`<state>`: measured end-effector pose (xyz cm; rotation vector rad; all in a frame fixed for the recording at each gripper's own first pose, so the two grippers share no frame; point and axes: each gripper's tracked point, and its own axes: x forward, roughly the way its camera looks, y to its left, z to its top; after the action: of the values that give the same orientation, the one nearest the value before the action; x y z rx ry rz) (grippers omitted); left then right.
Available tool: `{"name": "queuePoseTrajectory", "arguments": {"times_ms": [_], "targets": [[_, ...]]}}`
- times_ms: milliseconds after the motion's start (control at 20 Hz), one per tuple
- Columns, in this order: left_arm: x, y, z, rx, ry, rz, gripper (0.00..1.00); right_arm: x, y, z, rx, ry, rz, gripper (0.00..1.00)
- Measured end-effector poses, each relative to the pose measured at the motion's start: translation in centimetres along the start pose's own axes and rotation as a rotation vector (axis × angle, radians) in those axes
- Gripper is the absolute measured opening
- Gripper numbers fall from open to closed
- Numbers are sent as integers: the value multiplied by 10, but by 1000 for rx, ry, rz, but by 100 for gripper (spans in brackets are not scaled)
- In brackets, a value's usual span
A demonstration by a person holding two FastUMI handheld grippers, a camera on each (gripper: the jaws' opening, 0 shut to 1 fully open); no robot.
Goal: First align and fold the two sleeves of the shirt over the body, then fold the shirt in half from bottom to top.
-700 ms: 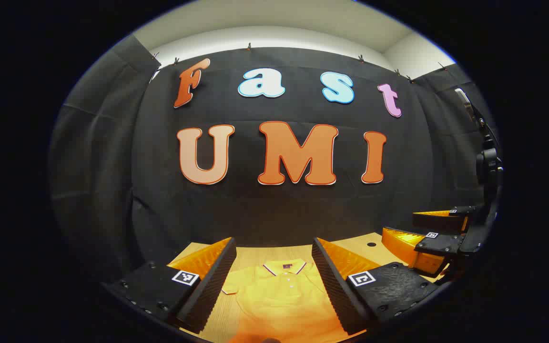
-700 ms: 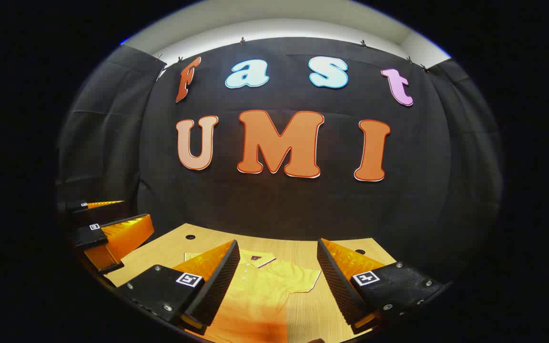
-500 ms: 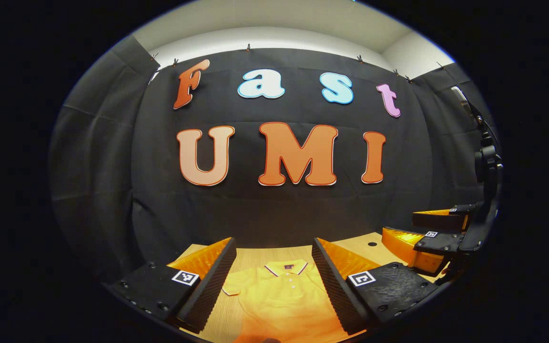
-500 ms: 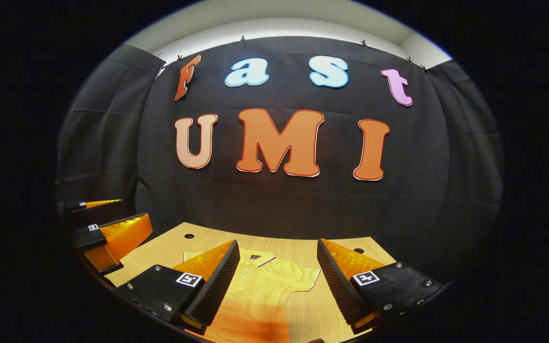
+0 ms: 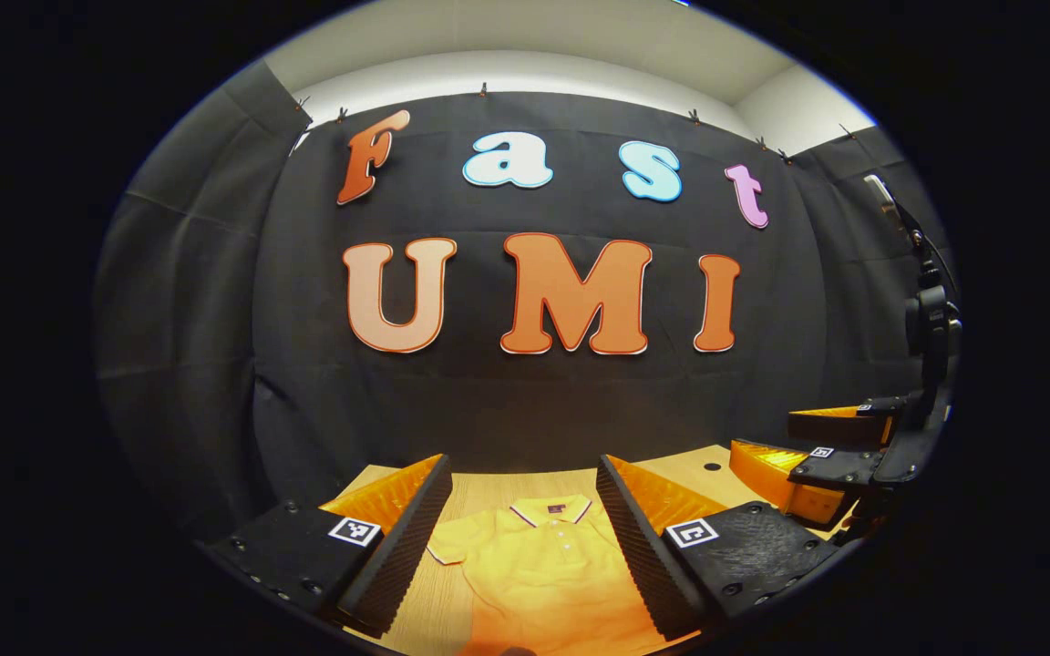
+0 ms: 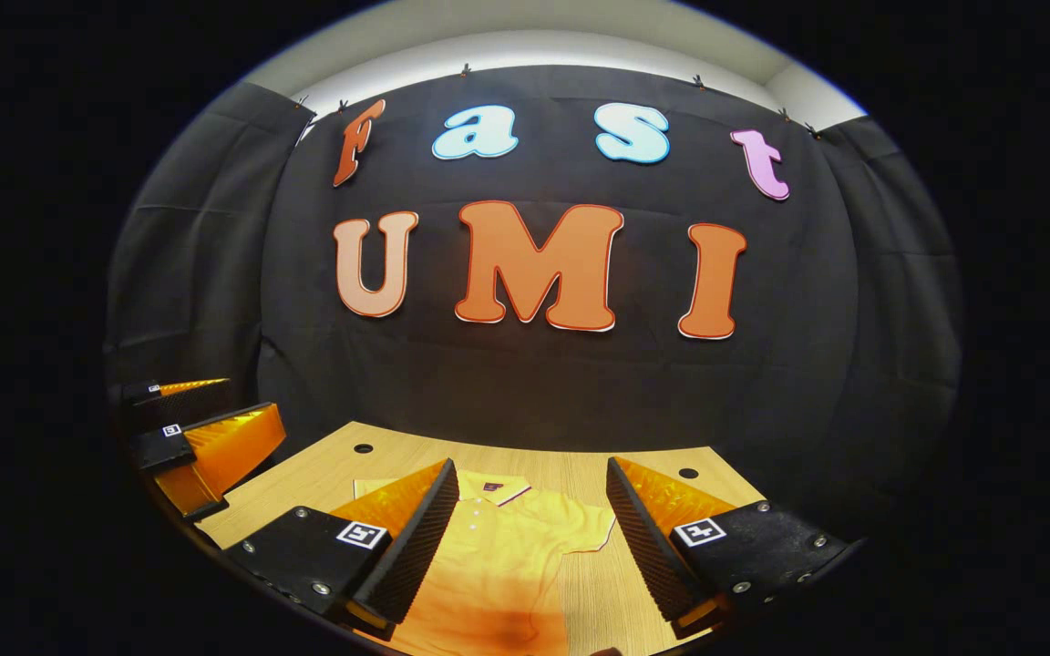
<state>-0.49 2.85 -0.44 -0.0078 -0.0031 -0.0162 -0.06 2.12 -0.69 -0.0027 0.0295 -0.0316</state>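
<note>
A light wooden table (image 5: 488, 483) with small round holes near its far corners is seen below the black cloth wall (image 5: 525, 392) of the booth. On the table a yellow short-sleeved polo shirt (image 5: 543, 569) with a striped collar is laid flat, front side up, its collar pointing toward the table's far edge and its body running toward the near edge. In the left gripper view one short sleeve (image 5: 452, 549) is spread out sideways toward the table's left edge; in the right gripper view the shirt (image 6: 507, 565) is seen again, with the other sleeve (image 6: 584, 531) spread toward the right edge. Neither sleeve is folded over the body.

The left tool (image 5: 525, 528) is held above the shirt's near part, its fingers wide apart with nothing between them, and the collar is framed in the gap. The right tool (image 6: 534, 533) is likewise held with its fingers wide apart and empty, over the shirt's right half. Whether either tool touches the cloth cannot be told. In the left gripper view the right tool (image 5: 830, 446) is also seen beside the table's right edge, and in the right gripper view the left tool (image 6: 201, 433) appears beside the left edge.
</note>
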Motion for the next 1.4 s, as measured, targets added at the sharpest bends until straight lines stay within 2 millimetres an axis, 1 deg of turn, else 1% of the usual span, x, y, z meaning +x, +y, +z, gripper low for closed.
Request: {"name": "queuePoseTrajectory", "arguments": {"times_ms": [150, 300, 450, 600, 700, 850, 1000, 1100, 1200, 1350, 1400], "targets": [[-4, 5, -1, 9, -2, -11, 98, 0, -1, -4, 8, 12, -23, 98], [-10, 15, -2, 19, -15, -8, 98, 2, -7, -12, 4, 32, -62, 99], [-13, 24, -9, 23, -13, 3, 98, 10, -19, -20, -6, 58, -97, 98], [-7, 29, -13, 31, -7, 18, 98, 24, -37, -29, -2, 79, -118, 98], [2, 32, -10, 50, -15, 42, 98, 42, -50, -37, 10, 100, -126, 98], [17, 34, -3, 68, -24, 84, 98, 74, -71, -60, 11, 169, -123, 99], [32, 32, -7, 82, -12, 131, 98, 109, -86, -85, 12, 244, -102, 99], [41, 33, -8, 95, 1, 165, 98, 133, -93, -103, 12, 303, -82, 99], [48, 35, -12, 99, 17, 198, 97, 154, -95, -124, 17, 371, -51, 98], [51, 38, -22, 97, 62, 241, 97, 177, -104, -154, 23, 471, -33, 97], [50, 40, -24, 95, 72, 260, 97, 183, -103, -164, 26, 504, -24, 95]]}}
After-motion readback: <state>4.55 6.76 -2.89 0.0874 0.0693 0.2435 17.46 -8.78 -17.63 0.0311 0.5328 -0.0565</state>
